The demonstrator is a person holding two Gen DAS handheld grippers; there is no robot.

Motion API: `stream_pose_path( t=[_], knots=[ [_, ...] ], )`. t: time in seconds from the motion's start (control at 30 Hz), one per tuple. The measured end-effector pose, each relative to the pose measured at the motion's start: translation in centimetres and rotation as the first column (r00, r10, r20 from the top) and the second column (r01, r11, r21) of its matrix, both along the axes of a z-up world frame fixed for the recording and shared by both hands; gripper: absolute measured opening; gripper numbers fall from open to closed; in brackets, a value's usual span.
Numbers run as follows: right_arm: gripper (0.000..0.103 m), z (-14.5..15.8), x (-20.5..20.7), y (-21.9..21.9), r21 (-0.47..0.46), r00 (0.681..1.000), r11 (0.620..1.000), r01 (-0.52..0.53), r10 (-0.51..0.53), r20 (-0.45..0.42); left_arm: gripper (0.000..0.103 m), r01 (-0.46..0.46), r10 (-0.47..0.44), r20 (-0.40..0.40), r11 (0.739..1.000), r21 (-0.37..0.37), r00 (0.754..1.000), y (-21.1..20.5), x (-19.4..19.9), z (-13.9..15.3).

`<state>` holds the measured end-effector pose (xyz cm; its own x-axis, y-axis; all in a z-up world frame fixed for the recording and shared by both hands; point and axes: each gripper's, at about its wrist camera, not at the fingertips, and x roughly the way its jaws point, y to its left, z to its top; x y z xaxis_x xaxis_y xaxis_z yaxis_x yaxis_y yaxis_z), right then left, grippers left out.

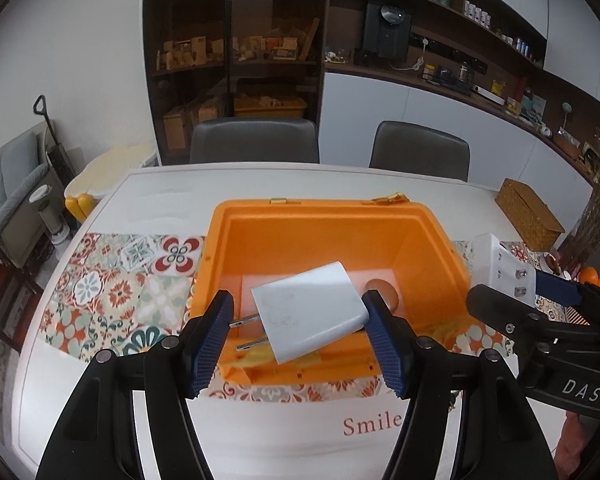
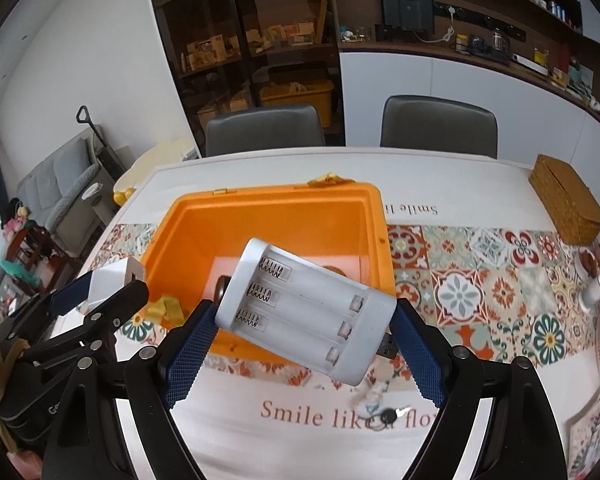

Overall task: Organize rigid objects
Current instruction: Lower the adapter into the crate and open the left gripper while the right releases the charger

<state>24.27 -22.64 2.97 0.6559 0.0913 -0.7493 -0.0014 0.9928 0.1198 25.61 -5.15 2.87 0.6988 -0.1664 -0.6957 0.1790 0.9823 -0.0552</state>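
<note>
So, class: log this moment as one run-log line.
left gripper: shut on wall charger | right gripper: shut on battery holder | both above open orange box

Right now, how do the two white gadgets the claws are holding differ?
The wall charger is a smooth closed block with two metal prongs; the battery holder is an open tray with three spring slots. The charger sits in the left claw, the holder in the right claw. Both hang tilted above the orange box.
</note>
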Motion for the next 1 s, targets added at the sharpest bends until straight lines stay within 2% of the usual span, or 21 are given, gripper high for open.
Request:
stream_pose_path(
  t=[0.2,0.4,0.7,1.0],
  knots=[
    [0.087,-0.1,2.6,0.0,0.008,1.0,1.0,-0.007,0.007,-0.01,0.066,0.018,-0.018,-0.002,0.999,0.029,1.0,-0.5,2.3,0.1],
    [0.087,-0.9,5.4,0.1,0.018,0.998,1.0,-0.017,0.018,-0.058,0.066,0.034,-0.033,-0.03,0.998,0.06,0.999,-1.0,5.0,-0.6],
    [0.087,-3.0,10.1,-0.1,0.007,0.989,1.0,-0.02,0.021,-0.147,0.066,0.047,-0.038,-0.114,0.996,0.079,0.993,-1.1,9.0,-2.7],
    [0.087,-5.9,13.5,-0.2,0.02,0.966,1.0,-0.016,0.021,-0.258,0.066,0.071,-0.051,-0.219,0.994,0.083,0.974,-1.6,12.5,-5.3]
  ],
)
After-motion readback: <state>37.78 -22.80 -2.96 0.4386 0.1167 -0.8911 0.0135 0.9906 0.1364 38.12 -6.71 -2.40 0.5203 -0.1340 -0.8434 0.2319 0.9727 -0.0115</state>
